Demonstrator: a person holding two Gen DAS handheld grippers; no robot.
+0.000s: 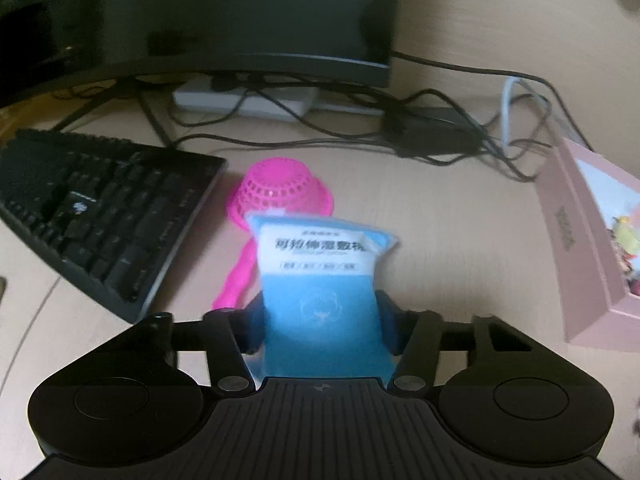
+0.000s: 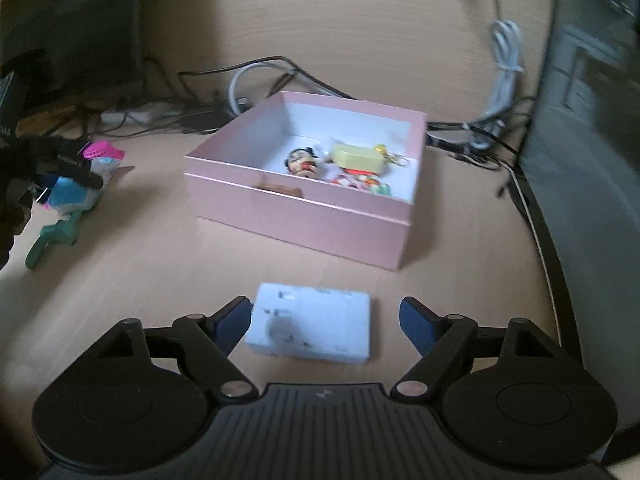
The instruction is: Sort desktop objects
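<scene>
My left gripper [image 1: 320, 322] is shut on a blue and white packet [image 1: 320, 272] with printed text, its blue pads pinching the packet's lower sides. A pink mesh strainer [image 1: 280, 192] with a handle lies on the desk just beyond the packet. In the right wrist view my right gripper [image 2: 324, 320] stands open around a small white box [image 2: 310, 326] lying flat on the desk. Its left pad is close to the box edge and its right pad is clearly apart. The pink open box [image 2: 300, 216] ahead holds small toys and a yellow case.
A black keyboard [image 1: 100, 216] lies left of the strainer. A monitor [image 1: 240, 20], a power strip [image 1: 240, 102] and tangled cables [image 1: 460, 128] fill the back. A green piece [image 2: 52, 240] lies on the desk at the left. Another dark screen [image 2: 592, 140] stands on the right.
</scene>
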